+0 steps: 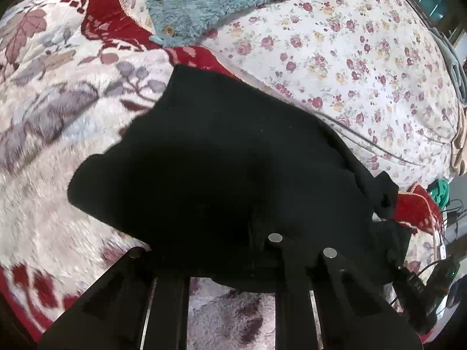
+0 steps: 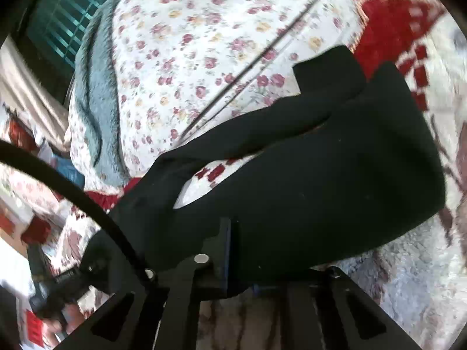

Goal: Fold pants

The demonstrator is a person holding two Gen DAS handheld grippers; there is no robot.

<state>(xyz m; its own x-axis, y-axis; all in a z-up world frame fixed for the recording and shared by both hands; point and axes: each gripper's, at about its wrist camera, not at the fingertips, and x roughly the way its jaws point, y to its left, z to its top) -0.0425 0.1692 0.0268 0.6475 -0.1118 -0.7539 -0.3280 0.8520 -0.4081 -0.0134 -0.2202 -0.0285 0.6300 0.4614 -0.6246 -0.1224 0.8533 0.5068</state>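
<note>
Where the bed spreads across both views, a plush blanket (image 1: 58,134) in cream with grey leaves and red borders covers the near and left side, and a white quilt (image 1: 350,67) sprigged with small pink roses covers the far right. On these lie the black pants (image 1: 221,160), a dark, matte, soft-looking cloth with almost no visible detail. In the left wrist view they form one broad bunched mass, wide across the middle, narrowing to a squared end at the far side where it meets the red border, and trailing into rumpled folds at the right near edge. In the right wrist view the pants (image 2: 335,180) show two parts: a thick doubled band curving from the far right down toward the camera, and a thinner strip running left, with a patch of blanket showing in the gap between them.

A teal fleece garment (image 1: 210,3) with wooden buttons lies at the far side. A thin dark cord (image 2: 256,58) crosses the quilt.

The left gripper (image 1: 248,250) has pants cloth draped over its tips, which are buried in it, so I cannot tell how its jaws stand. The right gripper (image 2: 233,250) is closed, clamping a fold of the pants.
</note>
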